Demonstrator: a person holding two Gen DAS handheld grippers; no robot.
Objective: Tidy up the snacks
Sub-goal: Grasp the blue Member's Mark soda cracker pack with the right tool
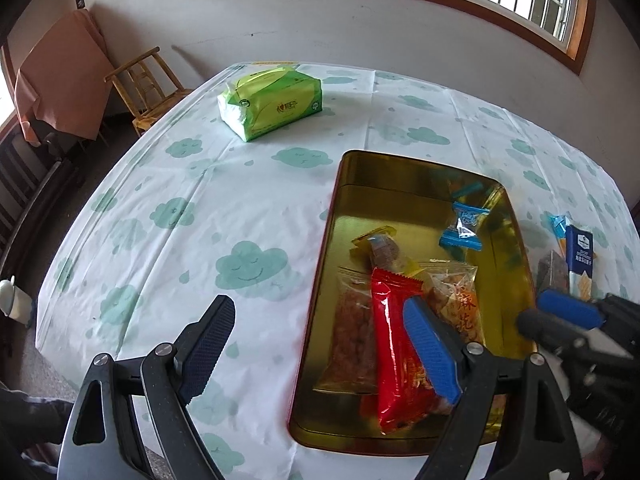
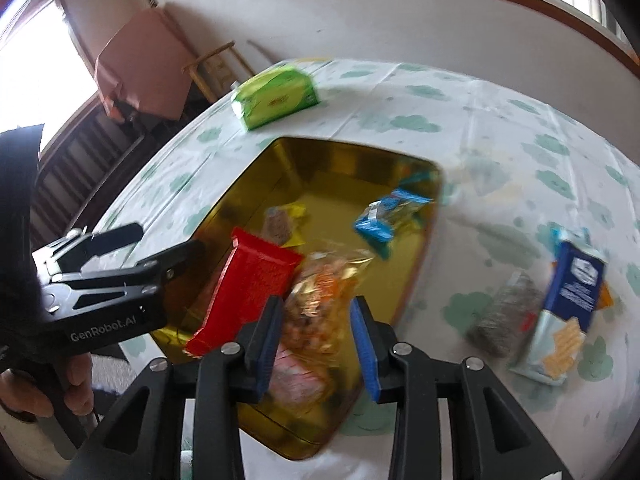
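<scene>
Right tongs [image 2: 316, 344] parted over a clear snack bag [image 2: 324, 300] — inside the gold tin [image 2: 256, 168].

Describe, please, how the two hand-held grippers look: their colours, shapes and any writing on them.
Both are black tools with flat, angular link arms joined by round silver pivots. The left gripper and the right gripper each carry two long blue finger pads with a fine ribbed texture. On the left gripper's body, seen from the right wrist camera, white letters read "GenRobot.AI". No cables are visible.

Home – clothed table [image 1: 248, 184], wooden chair [image 1: 146, 88]
</scene>
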